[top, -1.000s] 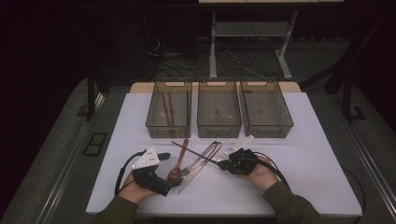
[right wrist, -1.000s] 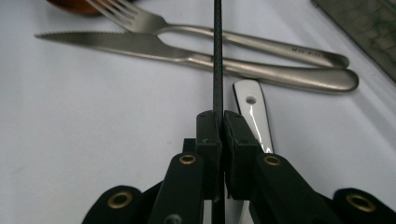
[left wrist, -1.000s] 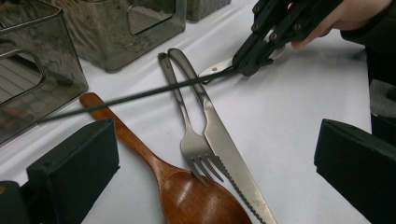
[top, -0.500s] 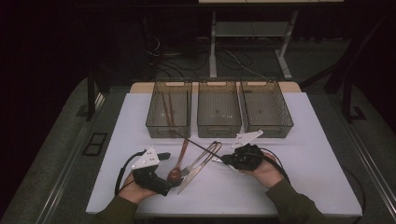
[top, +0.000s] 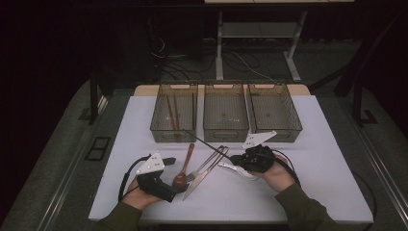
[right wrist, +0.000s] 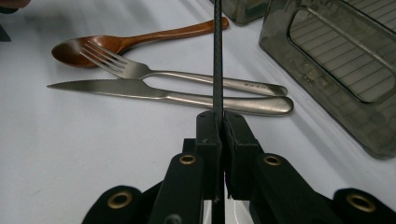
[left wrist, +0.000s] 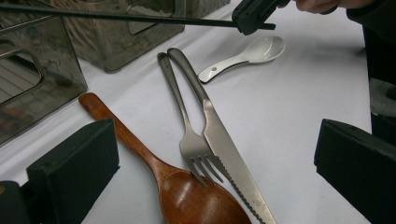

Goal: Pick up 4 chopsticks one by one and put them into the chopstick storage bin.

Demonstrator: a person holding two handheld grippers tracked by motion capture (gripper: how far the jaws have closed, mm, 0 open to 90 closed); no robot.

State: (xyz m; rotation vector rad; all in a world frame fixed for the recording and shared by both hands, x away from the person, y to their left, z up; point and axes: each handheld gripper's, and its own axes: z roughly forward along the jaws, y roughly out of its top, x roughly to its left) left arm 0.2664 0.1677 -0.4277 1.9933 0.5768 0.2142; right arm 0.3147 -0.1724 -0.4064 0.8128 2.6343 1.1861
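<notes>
Right tool (right wrist: 218, 122): clamped tight on one black chopstick (top: 207, 143), held clear of the white surface (top: 327, 163), its far end reaching toward the left bin (top: 174, 113).
Left tool (top: 169, 174): jaws wide apart, holding nothing, resting on the surface by the wooden spoon (left wrist: 187, 196).
Loose on the surface: fork (left wrist: 187, 126), knife (left wrist: 224, 144), side by side; white ceramic spoon (left wrist: 247, 56) just beyond.
</notes>
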